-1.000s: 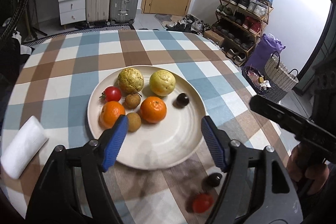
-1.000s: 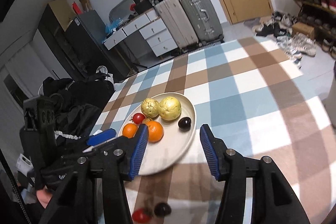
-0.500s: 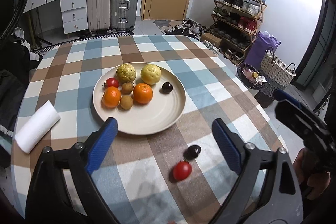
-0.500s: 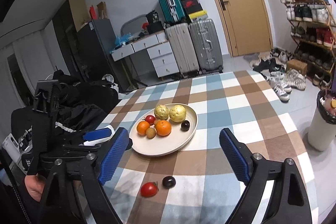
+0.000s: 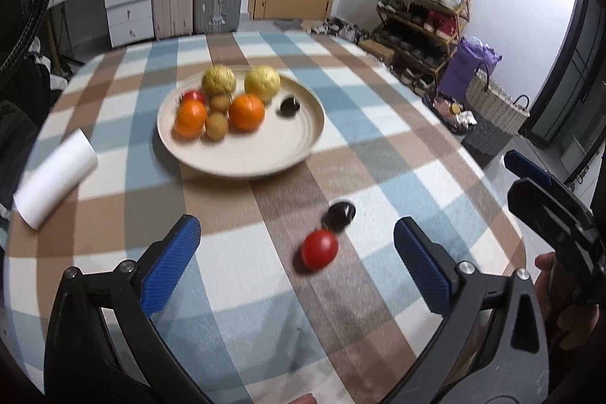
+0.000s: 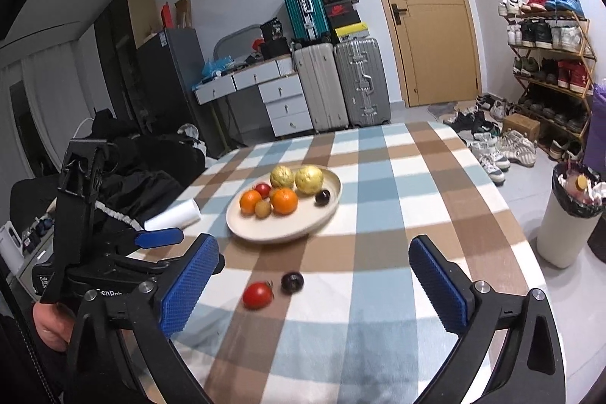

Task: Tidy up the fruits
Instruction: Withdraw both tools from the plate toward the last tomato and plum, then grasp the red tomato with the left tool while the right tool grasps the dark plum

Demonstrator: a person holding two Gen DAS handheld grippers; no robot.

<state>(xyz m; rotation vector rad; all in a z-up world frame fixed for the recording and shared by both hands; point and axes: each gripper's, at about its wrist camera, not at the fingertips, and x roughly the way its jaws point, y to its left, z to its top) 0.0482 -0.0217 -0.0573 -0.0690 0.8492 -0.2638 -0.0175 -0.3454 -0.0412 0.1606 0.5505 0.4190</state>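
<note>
A cream plate (image 5: 303,146) on the checked tablecloth holds two yellow fruits, two oranges, two small brown fruits, a tomato and a dark plum. Nearer to me, a loose red tomato (image 5: 320,248) and a dark plum (image 5: 339,212) lie on the cloth. My left gripper (image 5: 295,222) hovers just short of them, its jaws opening wide, nothing between the pads. In the right wrist view the same tomato (image 6: 257,295) and plum (image 6: 292,282) lie ahead of my right gripper (image 6: 314,245), whose jaws are also opening and hold nothing. The plate (image 6: 288,233) is farther off.
A white roll (image 5: 57,180) lies left of the plate. The round table's edge curves close on the right, with a white bin (image 6: 568,214) and a woven basket (image 5: 496,105) beyond it. Dark bags (image 6: 151,169) pile up at the left.
Both grippers have drawn back from the plate and their jaws have spread much wider. The loose tomato and plum, earlier under the fingers, now lie in front of them.
</note>
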